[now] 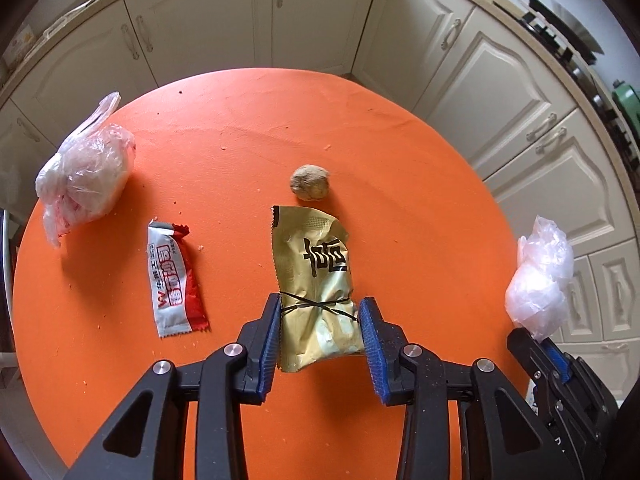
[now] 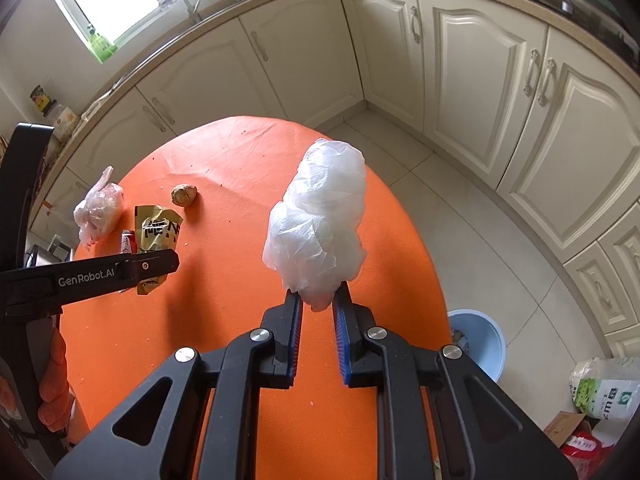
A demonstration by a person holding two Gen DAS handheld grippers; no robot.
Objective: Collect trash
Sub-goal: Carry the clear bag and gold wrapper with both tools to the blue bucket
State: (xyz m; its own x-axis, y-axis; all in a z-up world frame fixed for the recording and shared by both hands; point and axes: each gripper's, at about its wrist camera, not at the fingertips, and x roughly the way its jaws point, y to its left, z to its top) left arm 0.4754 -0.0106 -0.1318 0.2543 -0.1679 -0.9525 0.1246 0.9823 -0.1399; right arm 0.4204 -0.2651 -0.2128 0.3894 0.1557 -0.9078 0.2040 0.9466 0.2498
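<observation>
A crumpled gold packet point(image 1: 316, 264) bound with a black band lies on the round orange table point(image 1: 240, 140). My left gripper point(image 1: 320, 304) stands around its near end, and both blue pads touch its sides. My right gripper point(image 2: 317, 294) is shut on a scrunched white plastic bag point(image 2: 320, 224), held up above the table's right side. That bag point(image 1: 538, 276) also shows at the right edge of the left wrist view. A red and white wrapper point(image 1: 174, 280), a knotted clear bag point(image 1: 86, 184) and a brown lump point(image 1: 310, 188) lie loose on the table.
A light blue bin point(image 2: 480, 336) stands on the tiled floor just right of the table. Packages and a box point(image 2: 604, 392) sit on the floor at far right. Cream cabinets point(image 2: 480, 80) ring the room. A hand in an orange glove point(image 2: 54, 384) holds the left gripper.
</observation>
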